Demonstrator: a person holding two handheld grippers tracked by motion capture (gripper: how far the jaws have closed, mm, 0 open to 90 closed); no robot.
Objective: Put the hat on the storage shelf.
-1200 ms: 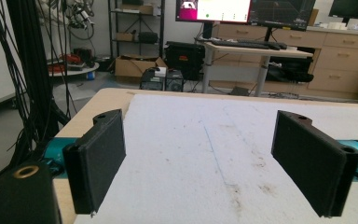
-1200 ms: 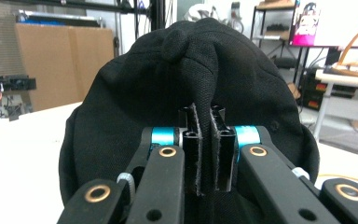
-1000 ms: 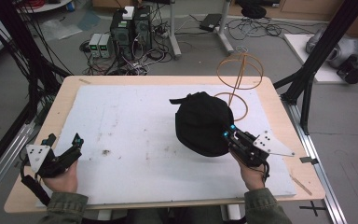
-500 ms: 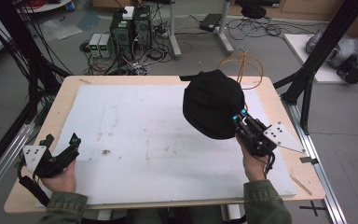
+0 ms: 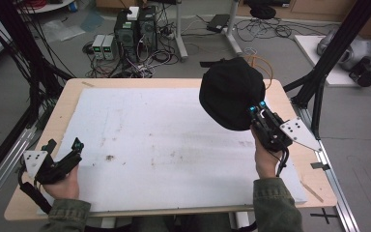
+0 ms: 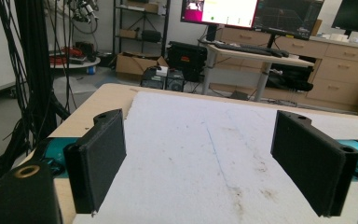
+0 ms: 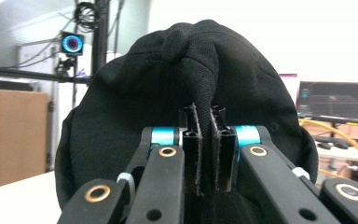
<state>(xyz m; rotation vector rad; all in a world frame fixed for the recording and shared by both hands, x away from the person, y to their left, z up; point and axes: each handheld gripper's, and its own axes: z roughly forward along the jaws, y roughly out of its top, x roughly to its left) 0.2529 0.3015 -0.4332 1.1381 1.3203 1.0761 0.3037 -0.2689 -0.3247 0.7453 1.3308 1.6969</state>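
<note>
A black cap [image 5: 231, 92] hangs in the air over the table's far right part, lifted clear of the white mat [image 5: 164, 145]. My right gripper [image 5: 256, 112] is shut on a fold of its fabric; in the right gripper view the cap [image 7: 186, 98] bulges above the closed jaws, with cloth pinched between the pads [image 7: 195, 149]. An orange wire stand [image 5: 261, 63] rises behind the cap, mostly hidden by it. My left gripper [image 5: 63, 153] rests at the table's near left corner, open and empty, its pads [image 6: 98, 158] wide apart over bare mat.
The white mat [image 6: 214, 149] covers most of the wooden table [image 5: 67, 101] and carries a few brown stains [image 5: 110, 157]. Black frame posts [image 5: 319, 72] stand at the right edge. Computers and cables [image 5: 135, 34] lie on the floor beyond the far edge.
My right gripper has raised the cap off the mat and carried it up and toward the far right, over the wire stand. The left gripper has drifted slightly down and left.
</note>
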